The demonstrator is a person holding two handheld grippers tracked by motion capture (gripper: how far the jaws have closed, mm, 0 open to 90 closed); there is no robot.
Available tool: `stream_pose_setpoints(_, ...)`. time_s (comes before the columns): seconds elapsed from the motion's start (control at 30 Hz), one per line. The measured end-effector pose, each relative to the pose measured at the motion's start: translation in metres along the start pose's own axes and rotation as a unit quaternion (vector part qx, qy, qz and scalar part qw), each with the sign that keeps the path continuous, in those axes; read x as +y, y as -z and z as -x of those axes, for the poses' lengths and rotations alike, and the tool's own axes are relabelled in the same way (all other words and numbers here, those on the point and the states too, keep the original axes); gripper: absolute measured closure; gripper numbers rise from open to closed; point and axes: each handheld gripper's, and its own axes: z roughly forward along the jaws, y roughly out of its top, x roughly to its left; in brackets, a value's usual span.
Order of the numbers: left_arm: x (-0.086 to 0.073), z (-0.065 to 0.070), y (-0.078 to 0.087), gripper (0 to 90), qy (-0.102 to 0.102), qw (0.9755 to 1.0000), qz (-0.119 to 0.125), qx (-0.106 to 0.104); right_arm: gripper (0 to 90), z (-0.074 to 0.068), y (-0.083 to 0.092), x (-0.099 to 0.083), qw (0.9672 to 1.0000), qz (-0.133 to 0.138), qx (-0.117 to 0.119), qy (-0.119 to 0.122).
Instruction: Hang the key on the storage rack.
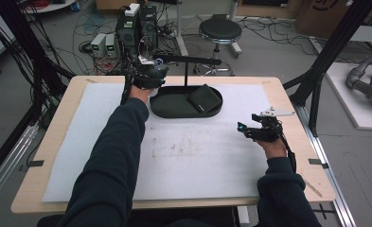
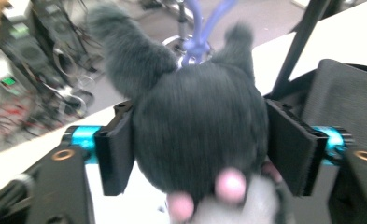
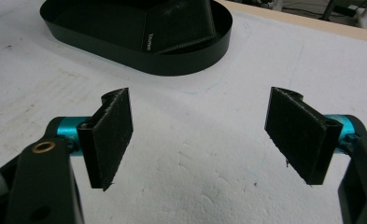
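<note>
Left gripper view shows the left gripper (image 2: 197, 149) clamped on a grey plush toy (image 2: 195, 126), held at the table's far edge just left of the black tray (image 1: 167, 111) with its wallet (image 1: 205, 98). The soft fur could let it slip out or snag the stand's post (image 1: 186, 73). The right gripper (image 3: 202, 135) hovers wide and empty at the near right.

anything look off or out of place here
Nothing spilled or broken. The dark wallet lies tilted against the black oval tray's rim rather than flat, and the white foam mat shows faint brown smudges mid-table.
</note>
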Motion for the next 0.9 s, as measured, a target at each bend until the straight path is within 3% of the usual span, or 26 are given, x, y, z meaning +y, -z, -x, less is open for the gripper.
stream_pose_setpoints(0.2,-0.027,-0.008,0.015,24.1,0.024,0.9996,0.004,-0.014,23.6,-0.003,0.0,0.0,1.0,0.0,0.0,0.009)
stream_pose_setpoints(0.37,-0.041,-0.011,0.042,24.0,0.032,0.9983,0.038,-0.032,22.3,-0.006,-0.001,0.0,0.9997,-0.005,-0.002,0.022)
stream_pose_setpoints(0.5,-0.051,-0.011,0.065,22.5,0.035,0.996,0.066,-0.049,21.8,-0.009,-0.002,-0.001,0.9993,-0.01,-0.003,0.037)
stream_pose_setpoints(0.67,-0.071,-0.013,0.094,22.5,0.034,0.9923,0.102,-0.061,21.5,-0.011,-0.001,-0.003,0.9992,-0.016,-0.003,0.038)
stream_pose_setpoints(0.77,-0.078,-0.014,0.104,22.5,0.034,0.9907,0.115,-0.065,21.4,-0.011,0.001,-0.004,0.9991,-0.016,-0.004,0.04)
stream_pose_setpoints(0.8,-0.085,-0.015,0.113,22.5,0.034,0.9884,0.13,-0.071,21.4,-0.01,0.002,-0.005,0.999,-0.016,-0.004,0.042)
stream_pose_setpoints(0.83,-0.085,-0.015,0.113,22.5,0.034,0.9884,0.13,-0.071,21.3,-0.01,0.003,-0.005,0.9991,-0.016,-0.005,0.038)
stream_pose_setpoints(0.87,-0.09,-0.015,0.121,22.5,0.034,0.9862,0.143,-0.075,21.3,-0.009,0.004,-0.005,0.9991,-0.015,-0.006,0.039)
stream_pose_setpoints(0.9,-0.092,-0.014,0.124,22.5,0.034,0.9855,0.148,-0.075,21.3,-0.009,0.005,-0.006,0.9992,-0.015,-0.006,0.037)
